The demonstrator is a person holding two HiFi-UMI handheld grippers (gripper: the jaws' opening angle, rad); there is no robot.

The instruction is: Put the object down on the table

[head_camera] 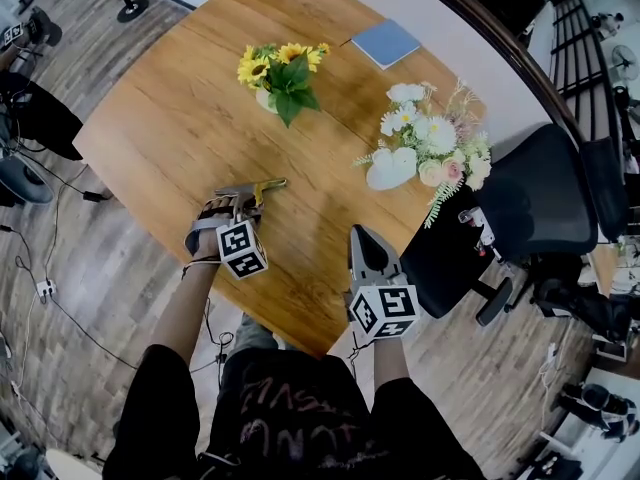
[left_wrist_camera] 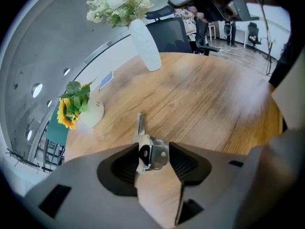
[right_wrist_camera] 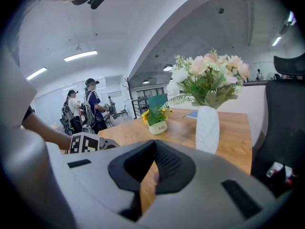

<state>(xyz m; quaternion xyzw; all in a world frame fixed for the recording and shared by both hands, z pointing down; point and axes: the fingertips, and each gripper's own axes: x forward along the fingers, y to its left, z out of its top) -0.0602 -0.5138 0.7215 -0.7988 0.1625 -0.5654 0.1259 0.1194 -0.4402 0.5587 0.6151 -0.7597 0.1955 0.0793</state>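
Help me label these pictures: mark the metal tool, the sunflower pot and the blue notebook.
metal tool (left_wrist_camera: 152, 155), left gripper view, on its riveted head.
sunflower pot (left_wrist_camera: 93, 114), left gripper view, on the white pot's side.
blue notebook (head_camera: 386, 42), head view, on the middle of its cover.

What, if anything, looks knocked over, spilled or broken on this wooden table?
Nothing stands out. The sunflower pot and the white vase stand upright, the blue notebook lies flat, and the small metal piece seems to rest on the table between the open jaws of the left gripper.
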